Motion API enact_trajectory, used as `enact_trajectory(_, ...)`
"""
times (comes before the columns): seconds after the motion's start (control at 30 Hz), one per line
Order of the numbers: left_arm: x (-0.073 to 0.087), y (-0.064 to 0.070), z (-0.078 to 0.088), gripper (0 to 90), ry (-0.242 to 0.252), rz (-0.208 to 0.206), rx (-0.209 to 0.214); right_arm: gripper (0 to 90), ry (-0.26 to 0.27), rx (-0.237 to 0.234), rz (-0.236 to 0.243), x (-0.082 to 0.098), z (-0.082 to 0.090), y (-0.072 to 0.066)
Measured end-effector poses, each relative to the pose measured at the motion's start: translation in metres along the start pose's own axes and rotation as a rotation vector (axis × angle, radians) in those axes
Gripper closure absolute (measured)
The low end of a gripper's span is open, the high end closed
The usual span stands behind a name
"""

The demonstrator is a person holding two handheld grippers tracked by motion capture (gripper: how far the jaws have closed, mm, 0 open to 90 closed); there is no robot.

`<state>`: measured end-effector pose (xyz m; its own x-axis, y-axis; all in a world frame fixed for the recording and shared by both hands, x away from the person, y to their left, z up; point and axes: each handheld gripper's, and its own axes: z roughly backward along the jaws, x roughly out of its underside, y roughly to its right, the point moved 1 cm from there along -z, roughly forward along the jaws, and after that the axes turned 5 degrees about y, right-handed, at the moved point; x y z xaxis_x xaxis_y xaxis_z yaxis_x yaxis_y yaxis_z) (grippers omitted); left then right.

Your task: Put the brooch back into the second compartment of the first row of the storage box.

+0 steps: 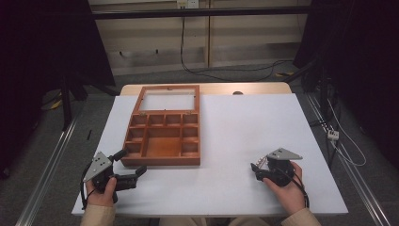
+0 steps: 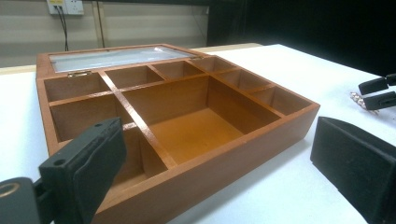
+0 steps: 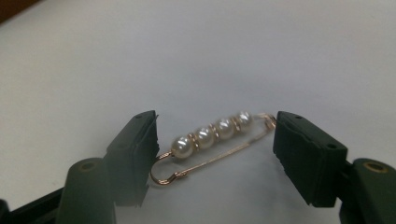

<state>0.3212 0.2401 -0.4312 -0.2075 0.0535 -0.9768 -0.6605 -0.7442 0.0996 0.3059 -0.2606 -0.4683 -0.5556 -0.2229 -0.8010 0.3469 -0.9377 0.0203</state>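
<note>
A wooden box [image 1: 162, 160] with several empty compartments lies on the white table, its glass lid [image 1: 167, 100] folded back flat. My left gripper [image 1: 129, 162] is open at the box's near left corner, one jaw beside the left wall and one in front; the left gripper view has the box wall [image 2: 210, 182] between the wide jaws. At the table's near right, my right gripper [image 1: 258, 165] sits low. Its jaws touch both ends of a gold safety pin with several pearls [image 3: 212, 135] that lies lengthwise between them. The left gripper view also catches the right gripper [image 2: 379, 92] and the pin [image 2: 357, 98].
The white table top [image 1: 244, 127] stretches between the box and the right gripper. A wooden strip [image 1: 244, 88] runs along its far edge. Cables trail across the floor behind, and dark curtains stand at both sides.
</note>
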Motion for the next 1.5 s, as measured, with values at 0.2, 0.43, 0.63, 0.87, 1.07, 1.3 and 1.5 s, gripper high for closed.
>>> enact_trajectory(0.2,0.000,0.000,0.000,3.4,-0.001,0.002,0.003,41.0,-0.024,-0.016,-0.020,0.003,0.003,0.010)
enact_trajectory(0.43,0.000,0.002,-0.001,3.4,-0.002,0.000,0.005,55.0,-0.031,-0.019,-0.025,0.001,0.003,0.012)
enact_trajectory(0.63,0.000,0.002,-0.001,3.4,-0.005,0.000,0.004,80.3,-0.014,-0.023,-0.051,0.003,0.004,0.024)
enact_trajectory(0.87,0.000,0.002,-0.001,3.4,-0.002,0.000,0.007,80.4,0.008,-0.109,-0.099,0.002,0.004,0.027)
enact_trajectory(1.07,0.001,0.001,-0.001,3.4,-0.006,0.002,0.010,80.4,0.060,-0.264,-0.040,-0.010,0.007,0.001)
enact_trajectory(1.3,0.001,0.001,-0.001,3.4,-0.007,0.000,0.011,80.4,0.100,-0.424,0.019,-0.019,0.004,-0.025)
enact_trajectory(1.5,0.001,0.002,-0.003,3.4,-0.011,0.004,0.014,80.4,0.102,-0.497,0.034,-0.024,-0.002,-0.037)
